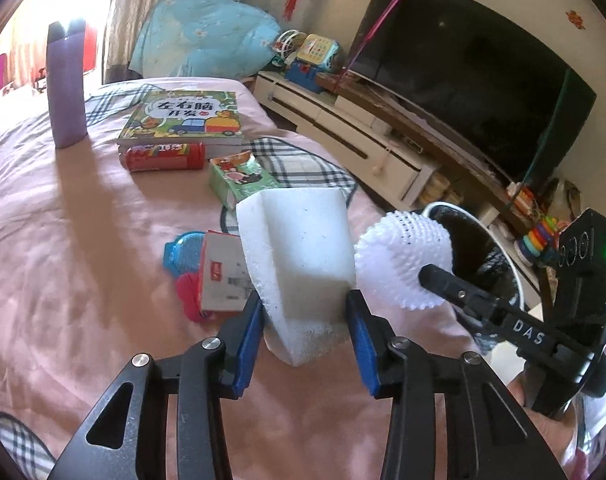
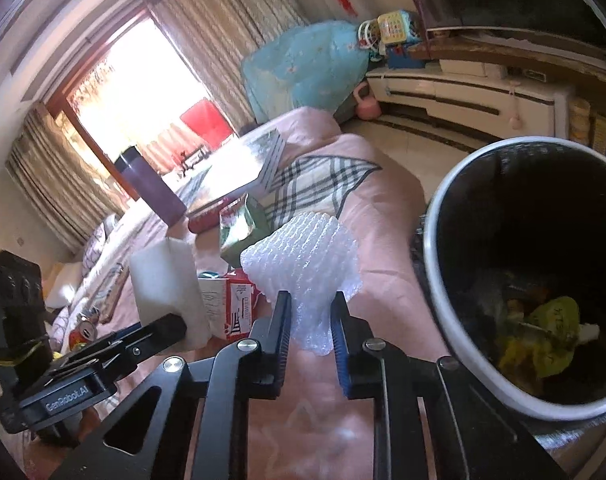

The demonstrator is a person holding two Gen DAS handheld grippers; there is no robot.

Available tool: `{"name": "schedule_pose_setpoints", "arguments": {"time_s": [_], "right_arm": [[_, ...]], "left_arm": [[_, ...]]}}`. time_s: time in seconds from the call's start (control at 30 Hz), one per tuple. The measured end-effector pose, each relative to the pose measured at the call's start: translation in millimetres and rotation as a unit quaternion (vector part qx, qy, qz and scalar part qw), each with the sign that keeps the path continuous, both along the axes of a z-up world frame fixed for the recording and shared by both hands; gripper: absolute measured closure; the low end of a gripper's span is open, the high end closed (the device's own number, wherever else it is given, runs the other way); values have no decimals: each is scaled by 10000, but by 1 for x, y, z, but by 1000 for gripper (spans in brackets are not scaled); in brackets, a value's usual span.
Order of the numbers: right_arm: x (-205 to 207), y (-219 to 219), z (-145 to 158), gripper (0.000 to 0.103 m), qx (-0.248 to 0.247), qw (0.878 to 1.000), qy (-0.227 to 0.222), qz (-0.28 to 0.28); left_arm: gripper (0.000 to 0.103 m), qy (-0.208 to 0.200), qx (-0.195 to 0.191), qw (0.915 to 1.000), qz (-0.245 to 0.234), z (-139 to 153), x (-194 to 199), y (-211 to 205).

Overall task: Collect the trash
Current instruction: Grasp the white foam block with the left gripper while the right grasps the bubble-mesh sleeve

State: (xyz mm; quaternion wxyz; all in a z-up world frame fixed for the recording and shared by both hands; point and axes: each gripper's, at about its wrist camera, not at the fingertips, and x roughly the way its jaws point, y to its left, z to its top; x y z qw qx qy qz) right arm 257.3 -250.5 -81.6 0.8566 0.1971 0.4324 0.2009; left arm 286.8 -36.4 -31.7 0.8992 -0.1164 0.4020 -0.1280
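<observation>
Pink bedspread [image 1: 83, 240] with a plaid patch [image 1: 303, 164] – black and grey lines on cream. White foam block [image 1: 299, 264], white net sleeve [image 1: 399, 256], purple bottle [image 1: 65, 88], red can [image 1: 163, 157], green carton [image 1: 243, 182], black bin [image 2: 535, 272] rimmed white – blue-padded claws.

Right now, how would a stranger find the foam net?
Look at the pink bed beside the black bin. At its edge, the right hand-held gripper pinches the foam net. Unlike the smooth white foam block nearby, it is knobbly mesh.

Both wrist views close, angled down over the pink bed [image 1: 83, 240], sharing foam block [image 1: 299, 248], bin [image 2: 455, 208]
</observation>
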Motion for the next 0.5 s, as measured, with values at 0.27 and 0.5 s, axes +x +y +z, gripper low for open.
{"name": "schedule_pose_setpoints", "arguments": {"time_s": [0.27,0.5], "right_arm": [[-30,-38,18,84,49,9991,-186,-365],[-47,-72,26,84,-36,9969,-246,-745]], "left_arm": [[63,-32,-109,9991,-401,6,-19,-23],[63,-7,-132,9972,-740,8,-17,-52]]}}
